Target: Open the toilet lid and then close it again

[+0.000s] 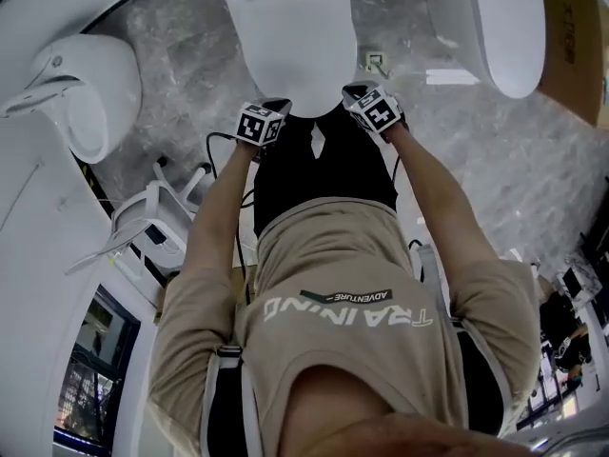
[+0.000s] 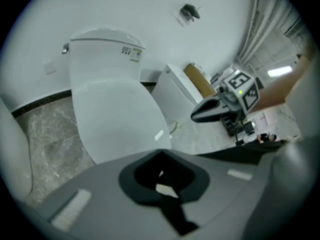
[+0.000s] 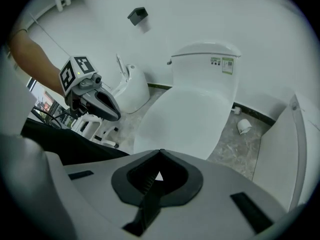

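White glossy oval toilet lid (image 1: 290, 27) appears down. Left hand-held gripper (image 1: 265, 120) and right hand-held gripper (image 1: 371, 108) flank its front edge, jaws pressed together and empty, probably to push rather than pinch.

Your left gripper (image 2: 161, 156) has its jaws pressed together at bottom centre, nothing between them. The toilet lid (image 2: 117, 119) lies down left of centre (tank (image 2: 105, 54) above it), and your right gripper (image 2: 196, 116) shows at mid right.
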The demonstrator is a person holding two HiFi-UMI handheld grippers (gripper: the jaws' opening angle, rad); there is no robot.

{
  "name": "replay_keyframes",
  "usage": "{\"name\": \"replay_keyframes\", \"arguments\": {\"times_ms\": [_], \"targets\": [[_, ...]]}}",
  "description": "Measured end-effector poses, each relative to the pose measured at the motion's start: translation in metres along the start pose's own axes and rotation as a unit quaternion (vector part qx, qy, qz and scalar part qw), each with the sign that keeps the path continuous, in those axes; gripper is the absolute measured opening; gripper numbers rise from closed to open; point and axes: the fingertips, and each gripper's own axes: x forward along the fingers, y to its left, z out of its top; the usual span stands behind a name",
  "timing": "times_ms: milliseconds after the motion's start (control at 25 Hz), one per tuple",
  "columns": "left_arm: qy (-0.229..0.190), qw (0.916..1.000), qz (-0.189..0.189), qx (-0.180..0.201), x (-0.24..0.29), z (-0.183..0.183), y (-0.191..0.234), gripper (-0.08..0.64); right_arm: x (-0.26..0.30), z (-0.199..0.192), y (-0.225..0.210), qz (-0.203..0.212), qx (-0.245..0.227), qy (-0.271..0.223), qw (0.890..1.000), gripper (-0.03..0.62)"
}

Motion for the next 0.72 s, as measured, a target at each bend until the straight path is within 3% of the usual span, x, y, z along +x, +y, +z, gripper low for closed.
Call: {"name": "replay_keyframes", "arguments": {"times_ms": [320, 560, 720], "targets": [[-0.11, 0.9912, 0.062, 0.042, -0.059, 0.074, -0.034, 0.005, -0.076, 0.053, 0.005, -0.042, 0.018, -0.105, 0.993, 0.014], [-0.237, 0.9638, 0.109, 0.055, -0.139, 0.154, -0.05, 0.005, -0.143, 0.105, 0.008, -0.059, 0.035, -0.201, 0.977, 0.014], [-0.275, 0.9467, 0.144, 0.085, -0.182, 0.184, -0.055, 0.005, -0.176, 0.135, 0.01, -0.078, 0.015, -0.234, 0.969, 0.014]]}}
